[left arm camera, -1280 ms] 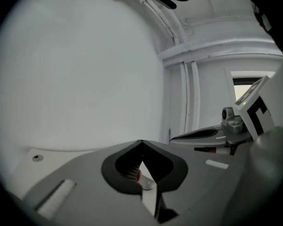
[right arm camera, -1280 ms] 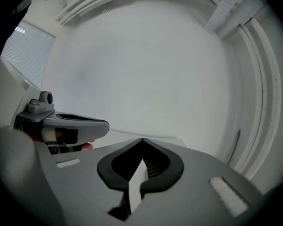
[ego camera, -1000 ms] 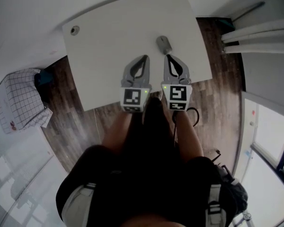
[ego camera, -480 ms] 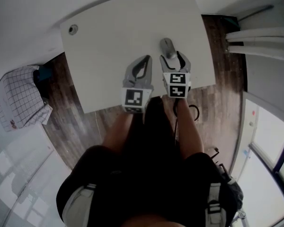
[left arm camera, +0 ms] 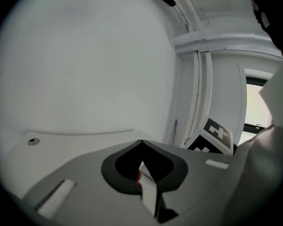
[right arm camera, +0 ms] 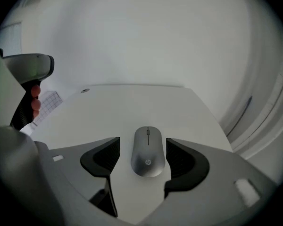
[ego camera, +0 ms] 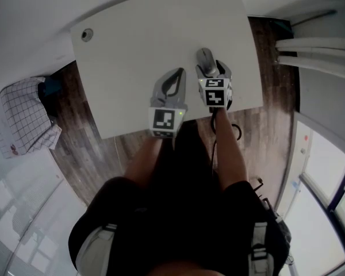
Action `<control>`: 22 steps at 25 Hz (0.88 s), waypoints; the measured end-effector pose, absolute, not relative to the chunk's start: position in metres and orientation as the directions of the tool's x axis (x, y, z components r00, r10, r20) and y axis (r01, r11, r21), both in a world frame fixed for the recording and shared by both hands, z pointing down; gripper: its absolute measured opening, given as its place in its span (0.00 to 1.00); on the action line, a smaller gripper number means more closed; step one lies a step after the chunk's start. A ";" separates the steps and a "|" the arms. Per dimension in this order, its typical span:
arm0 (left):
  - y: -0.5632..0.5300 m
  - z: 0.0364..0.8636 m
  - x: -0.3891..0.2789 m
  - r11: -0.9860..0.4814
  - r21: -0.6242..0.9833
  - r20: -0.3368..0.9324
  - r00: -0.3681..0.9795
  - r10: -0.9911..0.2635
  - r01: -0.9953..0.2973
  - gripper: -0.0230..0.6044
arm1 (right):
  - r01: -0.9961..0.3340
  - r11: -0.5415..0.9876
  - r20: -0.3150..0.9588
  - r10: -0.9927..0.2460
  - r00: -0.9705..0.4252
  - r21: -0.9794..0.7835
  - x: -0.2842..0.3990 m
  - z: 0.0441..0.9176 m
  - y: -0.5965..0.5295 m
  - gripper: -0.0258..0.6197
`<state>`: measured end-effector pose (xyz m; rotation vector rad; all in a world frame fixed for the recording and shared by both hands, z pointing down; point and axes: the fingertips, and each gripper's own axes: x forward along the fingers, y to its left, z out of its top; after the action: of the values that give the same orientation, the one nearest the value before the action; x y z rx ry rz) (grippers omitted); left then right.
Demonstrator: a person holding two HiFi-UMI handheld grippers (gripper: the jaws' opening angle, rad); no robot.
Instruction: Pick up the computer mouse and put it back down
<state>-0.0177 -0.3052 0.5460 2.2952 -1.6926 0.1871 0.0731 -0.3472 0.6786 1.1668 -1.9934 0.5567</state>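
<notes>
A grey computer mouse [ego camera: 204, 58] [right arm camera: 148, 150] lies flat on the white table [ego camera: 138, 50], near its right edge. My right gripper [ego camera: 213, 69] [right arm camera: 142, 149] tilts down over it. Its jaws have just been opening, and the mouse now lies between them with a gap on each side, so the pads do not touch it. My left gripper [ego camera: 175, 73] [left arm camera: 140, 144] hovers over the table to the left of the right one, jaws shut on nothing.
A round cable hole [ego camera: 87, 34] sits in the table's far left corner. A checked cloth bag [ego camera: 23, 117] lies on the wooden floor at left. White pipes [ego camera: 316, 45] run along the right wall. A black cable loop [ego camera: 236, 132] is by the table's near edge.
My right gripper has gone forward and down to the mouse, tipped steeper, and opened from shut. It now straddles the mouse. The left gripper has crept forward a little.
</notes>
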 end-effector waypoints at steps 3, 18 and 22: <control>-0.308 0.547 -0.023 -0.267 0.151 0.272 0.299 -0.915 -0.952 0.04 | -0.866 0.501 0.803 -0.516 -0.296 0.003 0.069 0.689 -0.352 0.56; -0.313 0.554 -0.034 -0.249 0.161 0.274 0.286 -0.918 -0.955 0.04 | -0.873 0.487 0.872 -0.438 -0.219 0.025 0.070 0.726 -0.367 0.57; -0.313 0.557 -0.040 -0.238 0.171 0.281 0.279 -0.918 -0.956 0.04 | -0.883 0.470 0.876 -0.430 -0.216 0.013 0.071 0.728 -0.370 0.57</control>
<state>-0.0401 -0.3127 0.5572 2.2466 -1.7114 0.1745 0.0710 -0.3698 0.7281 1.1078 -1.8286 0.6392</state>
